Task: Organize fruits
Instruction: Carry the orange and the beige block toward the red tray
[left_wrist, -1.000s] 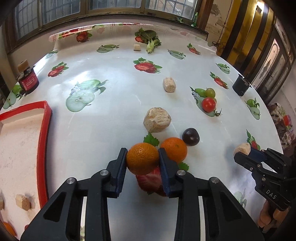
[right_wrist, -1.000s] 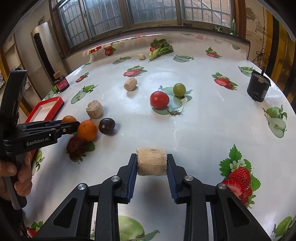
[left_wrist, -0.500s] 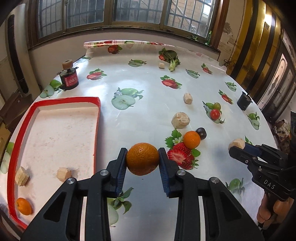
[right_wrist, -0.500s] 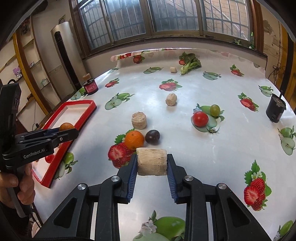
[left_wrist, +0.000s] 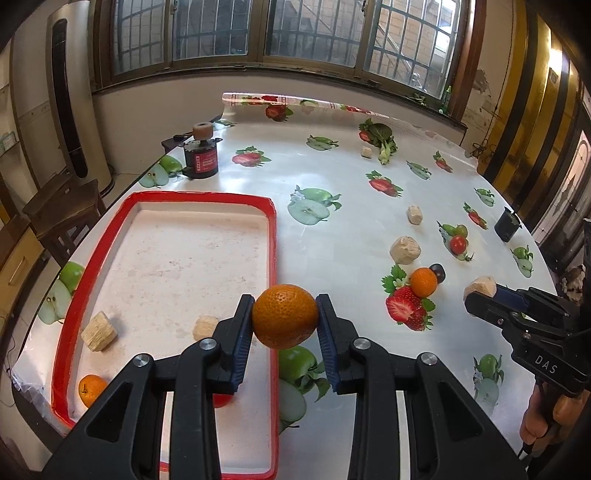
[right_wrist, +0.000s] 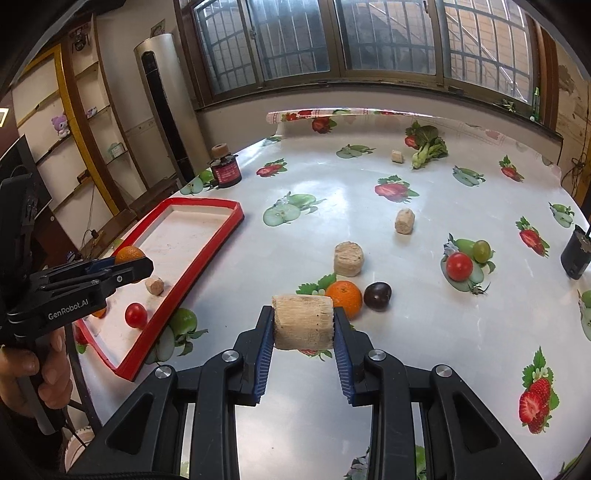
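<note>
Left wrist view: red tray (left_wrist: 274, 236) (small orange (left_wrist: 91, 389), two beige blocks (left_wrist: 99, 331)).

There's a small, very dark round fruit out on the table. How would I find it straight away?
Start at the red-rimmed tray and look right across the fruit-print tablecloth to the loose orange sitting on it. The dark plum sits right beside that orange, on the side away from the tray. It is the only near-black, glossy fruit; the tan cork-like block behind it is pale and matt.
</note>
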